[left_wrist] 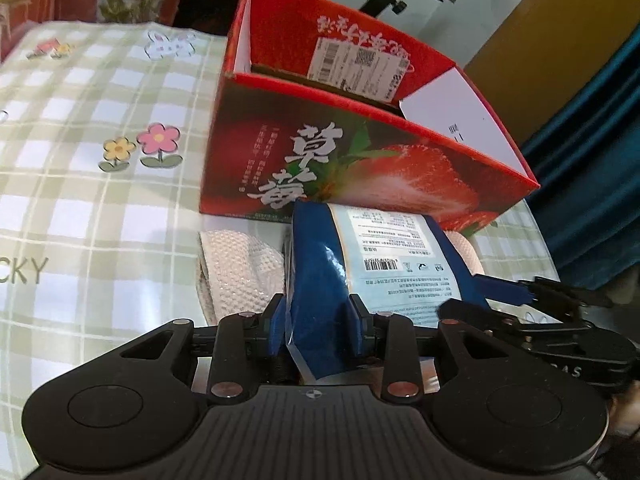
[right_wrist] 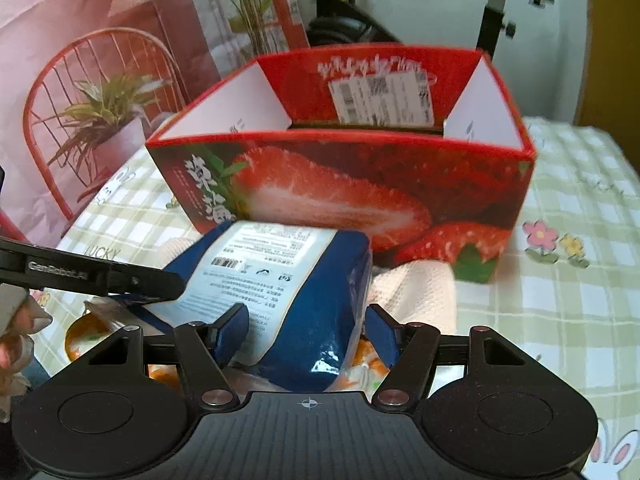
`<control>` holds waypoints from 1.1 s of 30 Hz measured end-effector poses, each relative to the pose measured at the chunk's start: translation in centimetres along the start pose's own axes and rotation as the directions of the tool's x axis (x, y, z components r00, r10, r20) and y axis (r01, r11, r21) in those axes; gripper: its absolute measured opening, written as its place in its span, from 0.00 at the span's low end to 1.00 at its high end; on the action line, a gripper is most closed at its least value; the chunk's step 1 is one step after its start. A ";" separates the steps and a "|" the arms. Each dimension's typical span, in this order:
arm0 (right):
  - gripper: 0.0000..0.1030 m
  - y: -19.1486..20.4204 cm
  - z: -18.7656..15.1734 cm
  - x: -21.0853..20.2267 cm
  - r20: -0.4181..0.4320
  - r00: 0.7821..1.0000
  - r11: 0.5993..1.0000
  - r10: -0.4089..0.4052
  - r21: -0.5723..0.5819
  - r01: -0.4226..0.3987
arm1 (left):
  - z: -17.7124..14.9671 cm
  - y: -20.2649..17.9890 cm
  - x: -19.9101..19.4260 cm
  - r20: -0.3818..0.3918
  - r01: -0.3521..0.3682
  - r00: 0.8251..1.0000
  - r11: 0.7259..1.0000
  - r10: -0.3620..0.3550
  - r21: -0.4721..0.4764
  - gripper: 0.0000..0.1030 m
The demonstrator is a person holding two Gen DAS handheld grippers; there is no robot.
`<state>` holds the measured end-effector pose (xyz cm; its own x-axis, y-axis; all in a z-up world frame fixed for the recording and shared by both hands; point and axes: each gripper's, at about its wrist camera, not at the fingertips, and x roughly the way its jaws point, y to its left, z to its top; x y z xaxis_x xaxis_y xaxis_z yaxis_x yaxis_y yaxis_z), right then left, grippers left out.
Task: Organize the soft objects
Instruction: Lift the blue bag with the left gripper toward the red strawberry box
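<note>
A glossy blue plastic packet with a white printed label (left_wrist: 320, 280) lies tilted just in front of an open red cardboard box printed with strawberries (left_wrist: 360, 168), its far end almost at the box's near wall. Both grippers have hold of it. The left gripper (left_wrist: 320, 320) is closed narrowly on the packet's crinkled near edge, its blue fingers (left_wrist: 276, 324) pinching the film on either side. The right gripper (right_wrist: 308, 332) stands about half open yet is clamped around the thicker body of the same blue packet (right_wrist: 288, 280), with its blue pads (right_wrist: 232, 332) pressed against both flanks.

Under and beside the packet lies a cream waffle-textured cloth (left_wrist: 236, 276), showing to the left of the packet in the left wrist view and to the right of it in the right wrist view (right_wrist: 416, 292). An orange-and-white soft item (right_wrist: 368, 360) peeks out beneath the packet near the right gripper; what it is cannot be told. Everything rests on a green-and-white checked tablecloth with flower prints (left_wrist: 100, 184). The box's inside holds nothing visible but a white shipping label (left_wrist: 360, 68) stuck on its far wall.
</note>
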<state>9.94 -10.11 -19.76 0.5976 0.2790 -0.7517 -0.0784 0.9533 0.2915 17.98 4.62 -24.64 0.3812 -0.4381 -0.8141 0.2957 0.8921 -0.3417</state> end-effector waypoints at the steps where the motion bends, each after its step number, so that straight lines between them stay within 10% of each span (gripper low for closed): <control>1: 0.61 -0.1 0.0 0.2 -0.005 1.000 1.000 0.008 0.008 -0.008 | 0.1 0.2 0.2 -0.013 0.013 1.000 1.000 -0.013 -0.007 0.33; 16: 0.22 0.2 1.3 -1.8 0.015 0.998 0.995 0.065 -0.083 -0.064 | 1.5 -2.4 -0.6 -0.027 0.026 0.999 0.987 -0.021 0.161 0.25; 33: 0.16 2.4 4.2 -10.4 0.243 0.963 0.967 0.117 -0.250 -0.054 | 1.5 -7.1 -9.5 0.266 -0.034 0.964 0.972 -0.030 0.233 0.25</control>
<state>6.90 -11.25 -8.74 0.7603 0.3520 -0.5459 -0.3079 0.9353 0.1743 13.56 2.33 -13.79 0.5914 -0.4780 -0.6495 0.4782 0.8564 -0.1948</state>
